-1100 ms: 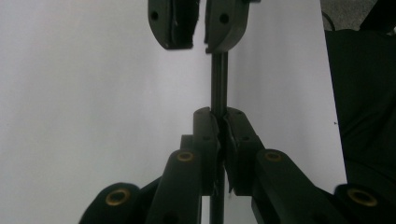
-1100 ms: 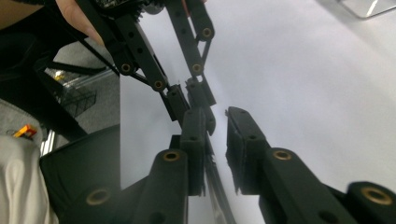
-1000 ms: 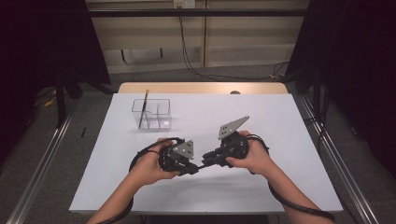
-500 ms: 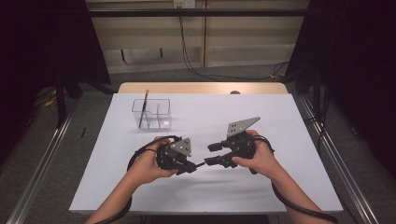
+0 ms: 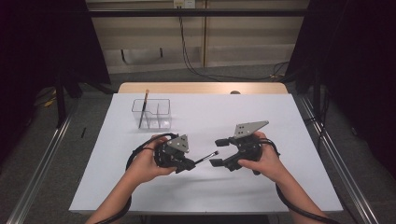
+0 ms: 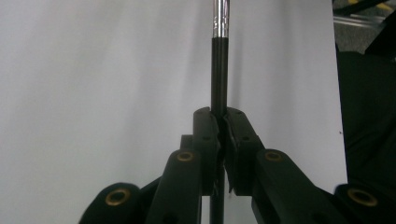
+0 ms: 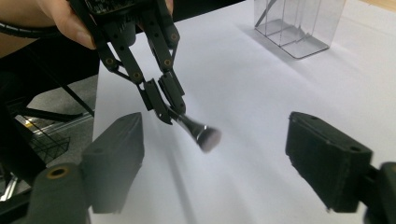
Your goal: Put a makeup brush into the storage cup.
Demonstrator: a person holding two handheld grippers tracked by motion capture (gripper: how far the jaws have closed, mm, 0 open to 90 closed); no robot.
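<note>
Now | brush (image 7: pixel 198 133): black handle, silver ferrule, pinkish tip | left tool (image 5: pixel 187 165) grips it | right tool (image 5: pixel 215 152) just opened, empty

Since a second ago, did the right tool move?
Yes. The right tool backed off rightward from the black-handled makeup brush, away from the clear plastic organizer box, its jaws just opening, nothing between them.

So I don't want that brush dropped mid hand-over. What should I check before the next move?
1. Left gripper shut on the makeup brush: ok.
2. Right gripper off the brush: ok, its jaws have just been opening and nothing is between them.
3. Brush off the table: ok.
4. Clear organizer upright: ok.
5. Free compartment in it: ok; a pencil stands at its left end.
</note>
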